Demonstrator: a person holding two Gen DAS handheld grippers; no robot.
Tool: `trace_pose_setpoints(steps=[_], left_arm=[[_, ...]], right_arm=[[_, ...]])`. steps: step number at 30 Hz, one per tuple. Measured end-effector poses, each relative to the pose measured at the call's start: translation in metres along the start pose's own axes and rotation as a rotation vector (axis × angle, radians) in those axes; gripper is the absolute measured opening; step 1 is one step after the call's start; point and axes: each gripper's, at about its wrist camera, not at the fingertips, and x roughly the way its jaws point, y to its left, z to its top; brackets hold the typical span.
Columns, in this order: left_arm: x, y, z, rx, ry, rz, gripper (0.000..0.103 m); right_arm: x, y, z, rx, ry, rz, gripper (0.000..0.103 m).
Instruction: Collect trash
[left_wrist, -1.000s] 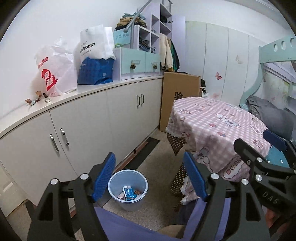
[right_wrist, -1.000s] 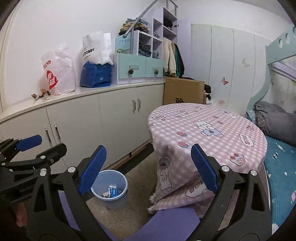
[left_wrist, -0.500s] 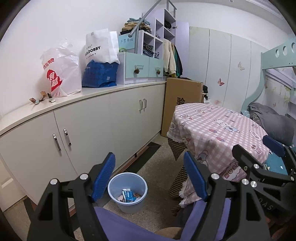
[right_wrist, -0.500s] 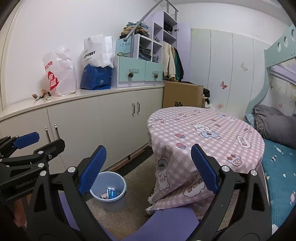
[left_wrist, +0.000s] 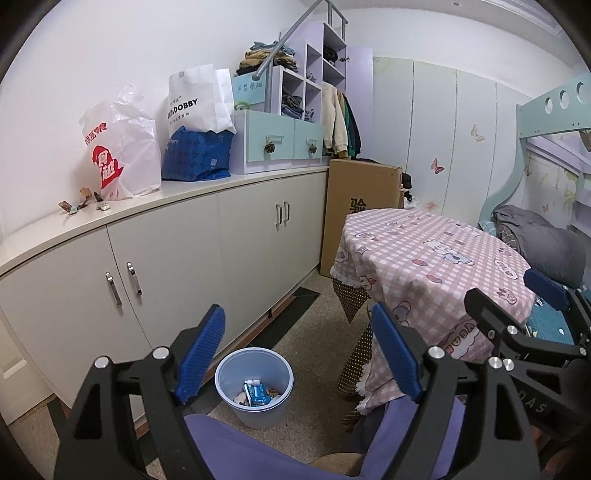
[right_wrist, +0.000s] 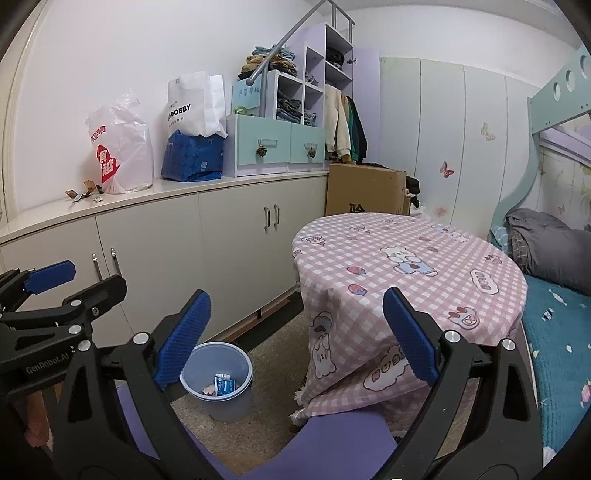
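A pale blue bin (left_wrist: 255, 386) stands on the floor by the cabinets, with a blue carton and scraps inside; it also shows in the right wrist view (right_wrist: 218, 380). Small wrappers (left_wrist: 83, 201) lie on the white counter beside a red-printed plastic bag; they also show in the right wrist view (right_wrist: 85, 194). My left gripper (left_wrist: 297, 350) is open and empty, held above the bin. My right gripper (right_wrist: 295, 336) is open and empty, between the bin and the table. Each gripper shows at the edge of the other's view.
A round table with a pink checked cloth (right_wrist: 406, 266) stands right of the bin. The counter (left_wrist: 184, 195) holds a white bag (left_wrist: 201, 99), a blue bag (left_wrist: 197, 155) and teal drawers. A cardboard box (left_wrist: 364, 210) stands behind; a bed (right_wrist: 554, 314) is at right.
Both grippers have pulled back and up a little, so the bin and table sit lower and farther in view. Both stay open and empty.
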Motion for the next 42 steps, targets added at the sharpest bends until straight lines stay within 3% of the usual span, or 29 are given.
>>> trace_pose_setpoints(steps=[42], left_arm=[[-0.008, -0.004, 0.001, 0.013, -0.021, -0.013, 0.083]], right_arm=[[-0.013, -0.002, 0.0, 0.005, -0.037, -0.025, 0.092]])
